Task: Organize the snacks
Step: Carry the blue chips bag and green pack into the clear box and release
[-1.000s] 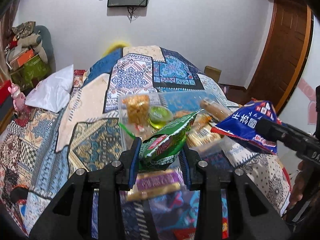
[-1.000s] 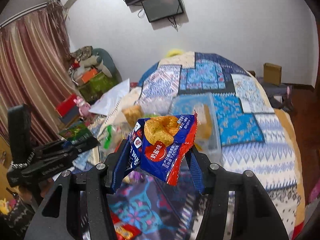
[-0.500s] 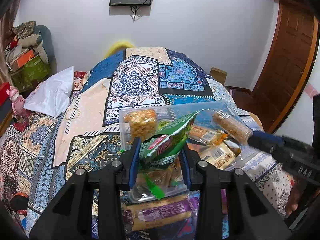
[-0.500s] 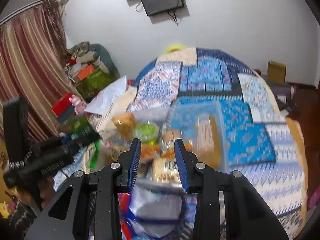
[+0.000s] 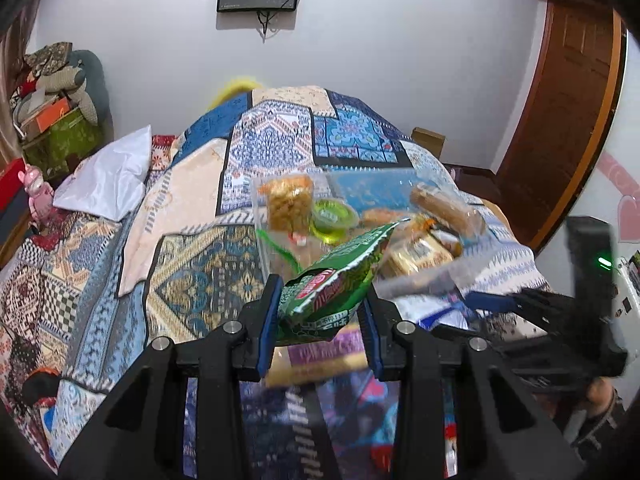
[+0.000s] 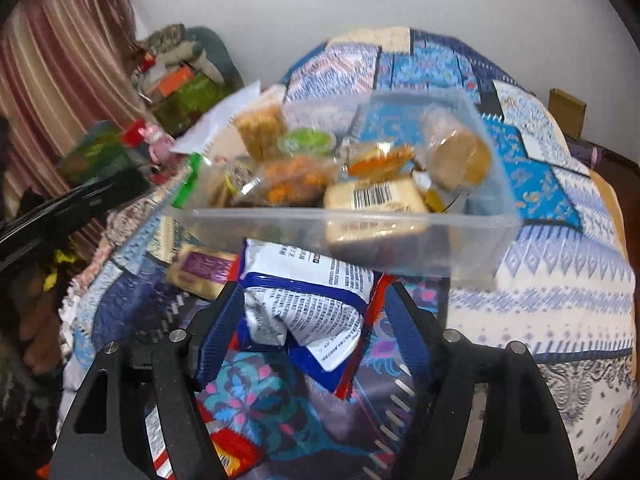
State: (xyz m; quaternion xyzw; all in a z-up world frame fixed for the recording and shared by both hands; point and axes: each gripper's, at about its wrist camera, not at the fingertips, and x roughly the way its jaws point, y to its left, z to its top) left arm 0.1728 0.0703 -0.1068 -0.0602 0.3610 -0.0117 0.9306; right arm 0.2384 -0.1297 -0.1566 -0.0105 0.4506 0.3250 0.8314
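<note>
Left hand-held gripper [image 5: 320, 316] clenches a crinkled green snack bag [image 5: 336, 288] (glossy, seemingly puffed).

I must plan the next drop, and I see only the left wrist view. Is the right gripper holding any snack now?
Observer: No. The right gripper is open, its jaws have just been opening, and a blue-white packet lies between them, not pinched.
Operator: Is that packet already inside the clear box?
Observer: No. It lies outside, just in front of the near wall of the clear box.
</note>
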